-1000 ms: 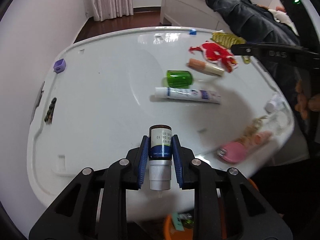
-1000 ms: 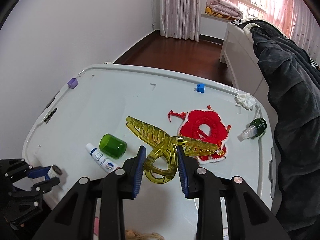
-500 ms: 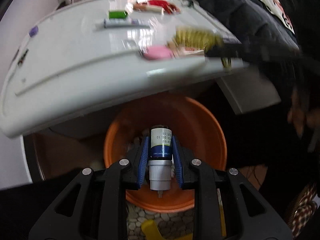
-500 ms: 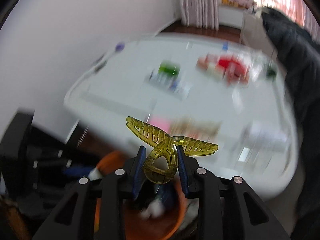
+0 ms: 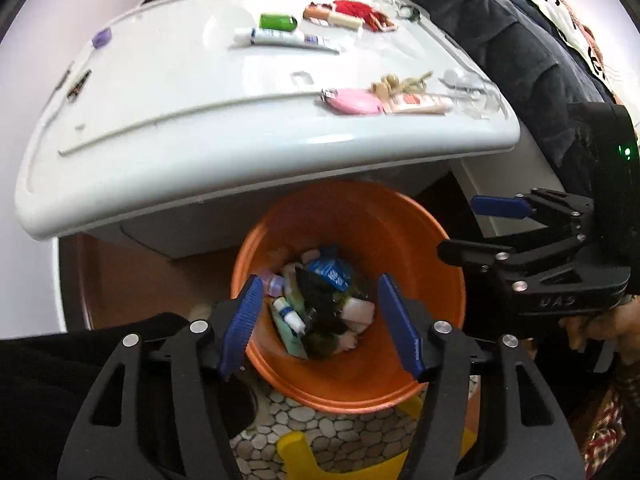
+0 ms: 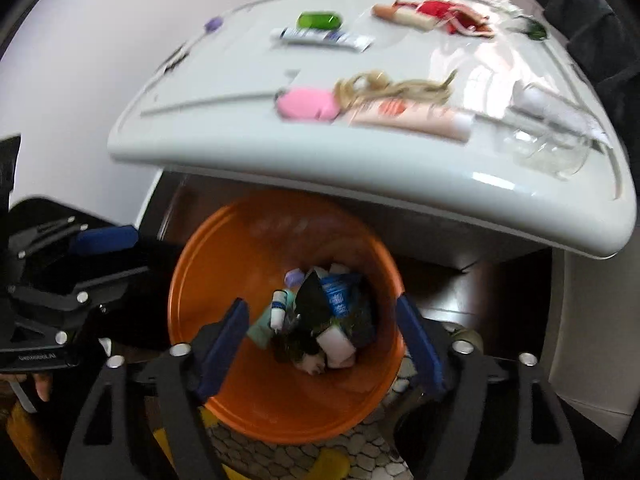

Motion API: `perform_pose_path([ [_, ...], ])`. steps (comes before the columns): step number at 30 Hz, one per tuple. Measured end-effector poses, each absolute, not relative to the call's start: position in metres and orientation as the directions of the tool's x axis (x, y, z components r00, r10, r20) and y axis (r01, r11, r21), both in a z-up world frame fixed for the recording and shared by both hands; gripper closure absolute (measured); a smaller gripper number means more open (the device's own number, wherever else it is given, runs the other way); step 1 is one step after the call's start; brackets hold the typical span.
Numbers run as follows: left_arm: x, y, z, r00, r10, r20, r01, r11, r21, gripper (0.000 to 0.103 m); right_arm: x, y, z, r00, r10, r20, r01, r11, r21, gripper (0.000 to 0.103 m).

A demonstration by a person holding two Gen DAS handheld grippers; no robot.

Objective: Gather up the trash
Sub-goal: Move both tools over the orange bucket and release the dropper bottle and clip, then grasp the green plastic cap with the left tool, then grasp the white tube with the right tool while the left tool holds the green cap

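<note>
Both grippers hang over the orange trash bin, and both have their blue fingers spread wide with nothing between them. The left gripper looks straight down into the bin, and so does the right gripper. In the left view the right gripper shows at the side, close to the bin's rim.

The bin sits on a pebble floor, just under the edge of the white table. Inside it is a pile of trash — a little white bottle, a blue packet, a dark wrapper and some white lumps, all mixed up.

More things lie on the table. A pink case rests near the front edge, touching a peach tube with a blond tuft of hair beside it. Farther back lie a white tube and a green cap. A red knitted piece sits at the far side.
</note>
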State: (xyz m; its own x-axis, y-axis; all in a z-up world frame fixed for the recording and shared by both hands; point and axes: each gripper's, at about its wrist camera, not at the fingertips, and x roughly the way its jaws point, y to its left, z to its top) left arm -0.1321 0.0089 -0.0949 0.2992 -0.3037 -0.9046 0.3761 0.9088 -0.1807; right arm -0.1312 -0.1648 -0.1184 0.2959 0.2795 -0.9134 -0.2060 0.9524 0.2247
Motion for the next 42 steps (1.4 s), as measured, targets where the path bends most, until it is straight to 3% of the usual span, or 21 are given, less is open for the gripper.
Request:
perform_pose_path([
  [1, -0.13, 0.01, -0.091, 0.313, -0.302, -0.9, 0.379, 0.909, -0.173, 0.044, -0.134, -0.167, -0.117, 0.311, 0.273, -0.91, -0.198, 0.955, 0.218, 0.018],
  [8, -0.099, 0.013, -0.053, 0.425, -0.297, -0.855, 0.388, 0.913, -0.125, 0.044, -0.128, -0.175, -0.087, 0.409, 0.268, -0.872, -0.219, 0.957, 0.192, 0.018],
  [12, -0.054, 0.01, -0.029, 0.483, -0.289, -0.827, 0.366, 0.924, -0.109, 0.035, -0.104, -0.186, -0.036, 0.498, 0.29, -0.817, -0.25, 0.95, 0.185, 0.018],
  [15, -0.017, -0.002, -0.021, 0.507, -0.282, -0.814, 0.372, 0.924, -0.088, 0.033, -0.078, -0.196, 0.005, 0.586, 0.29, -0.756, -0.258, 0.952, 0.165, 0.011],
  [20, 0.049, -0.023, -0.038, 0.492, -0.241, -0.837, 0.338, 0.939, -0.072, 0.033, -0.034, -0.229, 0.026, 0.722, 0.22, -0.657, -0.158, 0.976, 0.153, 0.011],
  [24, 0.089, -0.041, -0.063, 0.469, -0.237, -0.851, 0.315, 0.945, -0.089, 0.033, -0.025, -0.239, 0.0, 0.687, 0.18, -0.704, -0.091, 0.983, 0.162, 0.011],
  [30, 0.121, -0.065, -0.095, 0.448, -0.193, -0.873, 0.309, 0.95, -0.052, 0.033, -0.032, -0.241, 0.008, 0.711, 0.179, -0.68, -0.128, 0.984, 0.125, 0.011],
  [31, 0.124, -0.068, -0.099, 0.445, -0.187, -0.876, 0.307, 0.951, -0.046, 0.035, -0.031, -0.241, 0.007, 0.703, 0.189, -0.685, -0.134, 0.982, 0.134, 0.011],
  [32, 0.126, -0.069, -0.102, 0.446, -0.173, -0.878, 0.302, 0.953, -0.034, 0.049, -0.032, -0.241, 0.007, 0.698, 0.194, -0.689, -0.134, 0.981, 0.141, 0.011],
  [34, 0.129, -0.068, -0.107, 0.447, -0.15, -0.882, 0.292, 0.956, -0.014, 0.059, -0.029, -0.243, 0.004, 0.686, 0.205, -0.698, -0.134, 0.979, 0.155, 0.011],
  [42, 0.108, -0.041, -0.061, 0.522, -0.196, -0.83, 0.29, 0.956, -0.043, 0.06, -0.029, -0.244, 0.002, 0.683, 0.166, -0.711, -0.13, 0.986, 0.106, 0.011],
])
